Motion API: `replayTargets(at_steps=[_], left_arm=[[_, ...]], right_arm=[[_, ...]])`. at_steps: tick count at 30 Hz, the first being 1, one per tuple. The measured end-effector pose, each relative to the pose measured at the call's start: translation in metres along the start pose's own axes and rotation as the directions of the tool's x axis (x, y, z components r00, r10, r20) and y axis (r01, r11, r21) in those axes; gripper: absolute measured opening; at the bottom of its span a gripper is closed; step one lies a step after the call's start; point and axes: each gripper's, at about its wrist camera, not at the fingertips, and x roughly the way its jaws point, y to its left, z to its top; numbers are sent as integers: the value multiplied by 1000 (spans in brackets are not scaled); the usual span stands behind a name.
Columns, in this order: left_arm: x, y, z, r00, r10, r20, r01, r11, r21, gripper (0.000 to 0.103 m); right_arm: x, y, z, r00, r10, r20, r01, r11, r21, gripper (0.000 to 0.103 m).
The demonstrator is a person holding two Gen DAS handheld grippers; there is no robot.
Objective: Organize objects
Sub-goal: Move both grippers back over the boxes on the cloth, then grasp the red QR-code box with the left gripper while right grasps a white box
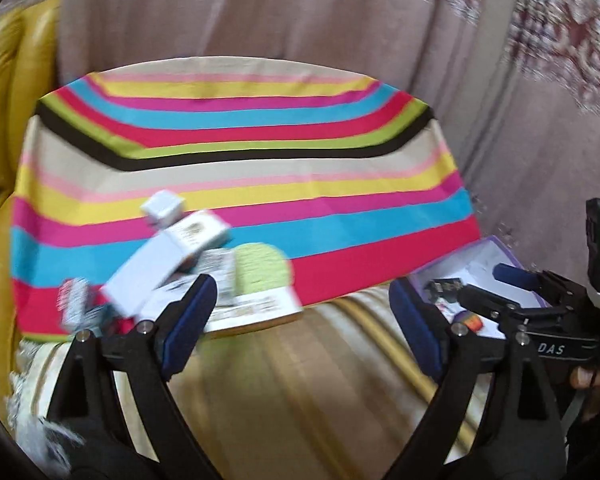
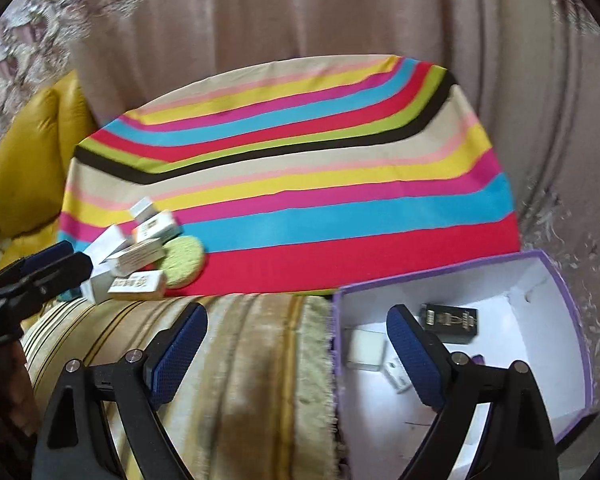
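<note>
A heap of small white cartons (image 1: pixel 168 264) (image 2: pixel 140 256) lies on the near left of the striped cloth (image 1: pixel 260 184) (image 2: pixel 300 200), with a round green sponge (image 1: pixel 260 272) (image 2: pixel 184 260) beside it. My left gripper (image 1: pixel 300 316) is open and empty just short of the heap; it also shows from the side in the right wrist view (image 2: pixel 52 264). A purple box (image 2: pixel 540 320) (image 1: pixel 484 256) with a white inside holds a black carton (image 2: pixel 450 320) and small white cartons (image 2: pixel 366 350). My right gripper (image 2: pixel 296 352) is open and empty over the box's left wall; the left wrist view (image 1: pixel 500 284) shows it at the box.
A beige striped fringed rug (image 2: pixel 240 380) (image 1: pixel 300 380) lies under both grippers. A yellow cushion (image 1: pixel 12 100) (image 2: pixel 32 160) sits at the left. Pinkish draped fabric (image 1: pixel 300 12) (image 2: pixel 340 12) rises behind the cloth.
</note>
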Motion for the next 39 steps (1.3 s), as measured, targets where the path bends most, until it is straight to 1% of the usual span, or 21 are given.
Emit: replayTargets(at_steps=[3, 5, 8, 12, 14, 16, 18, 23, 27, 32, 39], left_arm=[[-10, 24, -7, 1000, 25, 8, -25, 998, -53, 90], [-15, 45, -12, 999, 50, 9, -48, 993, -105, 90], [-22, 70, -17, 997, 82, 12, -79, 985, -154, 90], [-26, 100, -23, 993, 120, -2, -118, 969, -218, 90], [-26, 110, -25, 992, 126, -7, -124, 963, -239, 89], [-26, 121, -27, 988, 153, -17, -152, 956, -252, 89], [-25, 132, -28, 985, 172, -24, -172, 948, -269, 88], [-23, 160, -32, 977, 207, -53, -213, 921, -325, 78], [-16, 174, -32, 976, 205, -73, -218, 911, -350, 74], [-3, 191, -30, 973, 202, -114, -230, 896, -379, 64], [22, 208, -21, 960, 216, -178, -268, 892, -365, 63]], right_arm=[[6, 16, -1, 999, 35, -22, -36, 998, -43, 92], [10, 24, -2, 997, 60, -41, -62, 997, -52, 92], [16, 28, 0, 996, 62, -61, -65, 997, -46, 92], [21, 35, 0, 993, 90, -78, -94, 994, -47, 92], [24, 38, 1, 992, 87, -88, -92, 994, -51, 92], [27, 41, 2, 991, 93, -96, -98, 994, -49, 92], [30, 44, 3, 989, 101, -105, -106, 993, -49, 92], [42, 52, 7, 985, 115, -128, -123, 991, -50, 92], [51, 58, 12, 982, 121, -143, -130, 990, -52, 92], [61, 66, 21, 982, 124, -146, -134, 989, -60, 92], [77, 79, 40, 983, 128, -134, -141, 986, -88, 92]])
